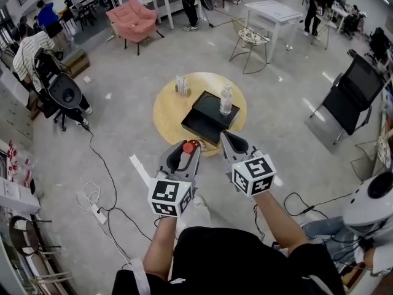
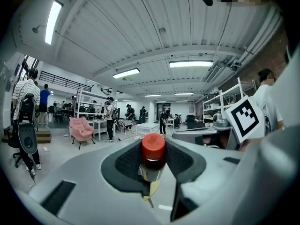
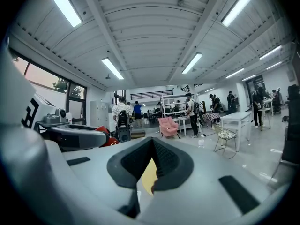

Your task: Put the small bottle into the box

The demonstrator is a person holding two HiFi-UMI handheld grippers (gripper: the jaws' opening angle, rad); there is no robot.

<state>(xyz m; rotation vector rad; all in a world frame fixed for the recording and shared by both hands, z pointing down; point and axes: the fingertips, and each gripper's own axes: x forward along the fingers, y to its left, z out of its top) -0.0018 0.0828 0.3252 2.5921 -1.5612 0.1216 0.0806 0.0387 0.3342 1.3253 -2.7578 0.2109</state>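
Left tool (image 1: 186, 150) grips the small bottle (image 2: 153, 150) below its red cap. Right tool (image 3: 153, 149): narrow, empty. Box (image 1: 206, 120) rests on the table (image 1: 167, 109).

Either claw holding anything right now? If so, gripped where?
Left claw holds the small bottle, pads pressing its sides at the red cap and the neck below it. Right claw is shut and empty.

Open hall with pale grey polished floor (image 1: 123, 109). Ribbed white ceiling (image 2: 140, 27) carrying long strip lights (image 2: 191, 63). Pink armchair (image 1: 133, 18), white table (image 1: 272, 11) and wire chair (image 1: 250, 39) beyond round wooden worktop (image 1: 167, 110). Black office chair (image 1: 64, 92) at left.
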